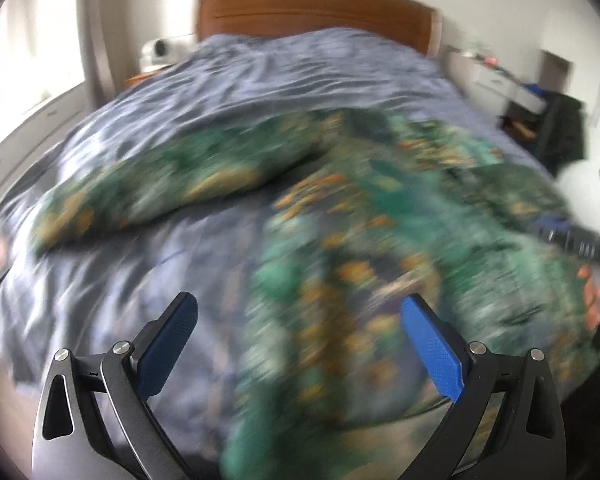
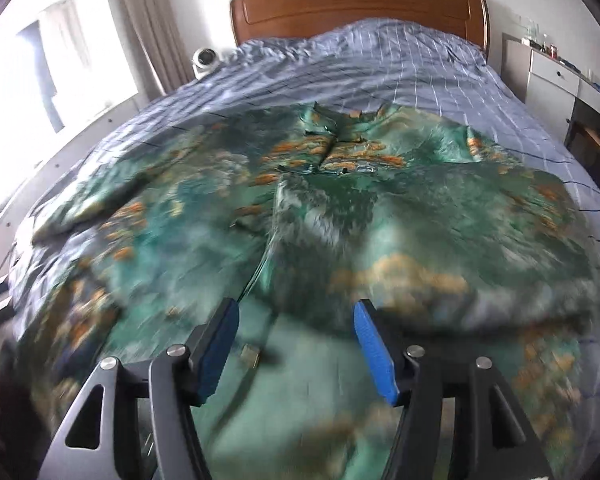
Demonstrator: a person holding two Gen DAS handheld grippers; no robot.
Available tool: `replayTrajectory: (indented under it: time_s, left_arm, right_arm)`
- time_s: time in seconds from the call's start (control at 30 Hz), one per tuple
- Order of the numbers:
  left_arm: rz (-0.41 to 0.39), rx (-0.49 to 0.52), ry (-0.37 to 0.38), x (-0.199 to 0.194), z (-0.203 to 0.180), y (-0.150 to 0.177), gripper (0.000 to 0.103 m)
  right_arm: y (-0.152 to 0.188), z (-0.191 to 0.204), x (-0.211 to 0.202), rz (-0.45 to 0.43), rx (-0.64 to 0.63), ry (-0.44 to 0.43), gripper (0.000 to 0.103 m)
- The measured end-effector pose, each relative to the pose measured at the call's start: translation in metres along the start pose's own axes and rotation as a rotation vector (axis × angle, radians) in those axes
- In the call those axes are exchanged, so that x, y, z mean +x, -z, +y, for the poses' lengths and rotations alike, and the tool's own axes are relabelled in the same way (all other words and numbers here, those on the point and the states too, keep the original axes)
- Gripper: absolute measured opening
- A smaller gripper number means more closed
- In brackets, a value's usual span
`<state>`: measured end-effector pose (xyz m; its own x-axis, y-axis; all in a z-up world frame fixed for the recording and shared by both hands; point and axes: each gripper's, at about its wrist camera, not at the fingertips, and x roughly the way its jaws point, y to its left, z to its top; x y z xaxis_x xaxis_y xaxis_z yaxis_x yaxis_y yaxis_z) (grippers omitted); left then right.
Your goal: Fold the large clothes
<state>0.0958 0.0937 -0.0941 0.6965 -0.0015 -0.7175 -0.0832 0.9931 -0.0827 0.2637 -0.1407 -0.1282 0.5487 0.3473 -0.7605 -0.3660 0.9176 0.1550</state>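
Note:
A large green garment with orange patterns [image 2: 340,208] lies spread on the bed, collar toward the headboard, front side up. In the left wrist view it [image 1: 360,240] fills the middle and right, with one sleeve [image 1: 148,188] stretched to the left. My left gripper [image 1: 300,312] is open and empty above the garment's lower left part. My right gripper [image 2: 296,320] is open and empty above the garment's lower hem area. The right gripper's body and the hand holding it show in the left wrist view [image 1: 580,240]. Both views are motion-blurred.
The garment lies on a blue-grey checked duvet [image 2: 380,60] covering a bed with a wooden headboard [image 2: 356,4]. A window with curtains [image 2: 60,60] is at the left. A white cabinet with drawers [image 2: 556,76] stands at the right. A small white device [image 2: 204,58] sits beside the headboard.

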Motion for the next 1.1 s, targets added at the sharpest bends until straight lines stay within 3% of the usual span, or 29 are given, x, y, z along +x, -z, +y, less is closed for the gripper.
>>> replayTrajectory:
  time_s: [0.07,0.13,0.2,0.27,0.37,0.47,0.57,0.6,0.63,0.67,0.93,1.1]
  left_arm:
    - [0.014,0.034,0.129,0.007,-0.022,-0.026,0.102]
    - [0.074,0.067,0.308,0.024,-0.054,-0.058,0.101]
    - [0.123,0.097,0.429,0.045,-0.085,-0.082,0.101]
    - [0.169,0.128,0.493,0.072,-0.116,-0.102,0.101]
    - [0.258,0.164,0.486,0.125,-0.160,-0.120,0.098]
    - [0.369,0.178,0.429,0.182,-0.196,-0.126,0.086]
    - [0.396,0.193,0.348,0.209,-0.212,-0.120,0.080]
    - [0.394,0.197,0.312,0.218,-0.218,-0.119,0.061]
    - [0.397,0.197,0.304,0.221,-0.219,-0.117,0.023]
    - [0.400,0.195,0.298,0.224,-0.221,-0.118,0.011]
    - [0.230,0.124,0.290,0.209,-0.194,-0.182,0.007]
    - [0.285,0.101,0.272,0.239,-0.180,-0.168,0.010]
  right_arm:
    - [0.010,-0.002,-0.020,-0.032,0.015,-0.004,0.062]
    - [0.026,-0.014,-0.048,-0.060,0.049,0.012,0.062]
    - [0.040,-0.026,-0.067,-0.080,0.096,0.033,0.062]
    - [0.056,-0.036,-0.084,-0.096,0.158,0.046,0.062]
    - [0.071,-0.046,-0.097,-0.120,0.228,0.059,0.062]
    - [0.085,-0.048,-0.117,-0.152,0.266,0.061,0.062]
    - [0.094,-0.050,-0.129,-0.164,0.266,0.063,0.062]
    - [0.096,-0.049,-0.130,-0.167,0.259,0.071,0.062]
    - [0.098,-0.048,-0.131,-0.167,0.250,0.076,0.062]
    - [0.100,-0.048,-0.131,-0.165,0.245,0.081,0.062]
    - [0.080,-0.075,-0.117,-0.153,0.225,0.119,0.062]
    - [0.031,-0.122,-0.093,-0.138,0.194,0.191,0.062]
